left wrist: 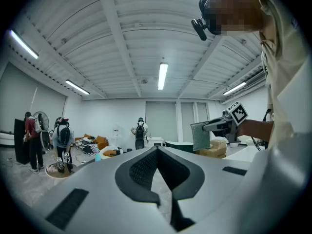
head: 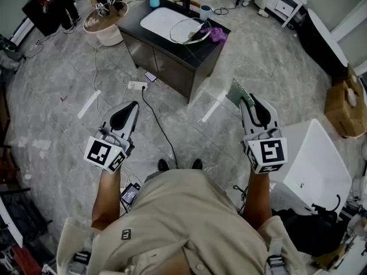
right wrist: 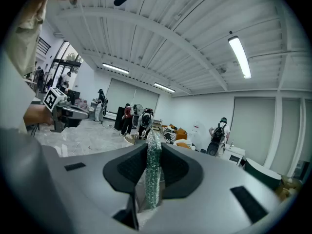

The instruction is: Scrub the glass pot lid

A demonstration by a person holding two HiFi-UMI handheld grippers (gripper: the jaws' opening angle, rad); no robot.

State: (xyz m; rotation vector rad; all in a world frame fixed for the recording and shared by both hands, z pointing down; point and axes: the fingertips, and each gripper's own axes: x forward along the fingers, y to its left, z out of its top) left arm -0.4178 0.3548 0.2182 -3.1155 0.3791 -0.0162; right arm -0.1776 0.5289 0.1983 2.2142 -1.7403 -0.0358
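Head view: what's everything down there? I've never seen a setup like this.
glass pot lid: one, clear, sink's right side
sink: one, white, in the black counter
cloth: one, purple, counter's right corner
bottle: one, teal, counter's far edge
power strip: one, white, floor before the counter
cardboard box: one, brown, far right
scrub pad: one, green, in the right gripper
left gripper: one, grey, shut, empty
right gripper: one, grey, shut on scrub pad

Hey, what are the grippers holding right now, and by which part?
The right gripper grips a green scrub pad by one edge, the rest sticking out past the jaws. The left gripper is shut on nothing.
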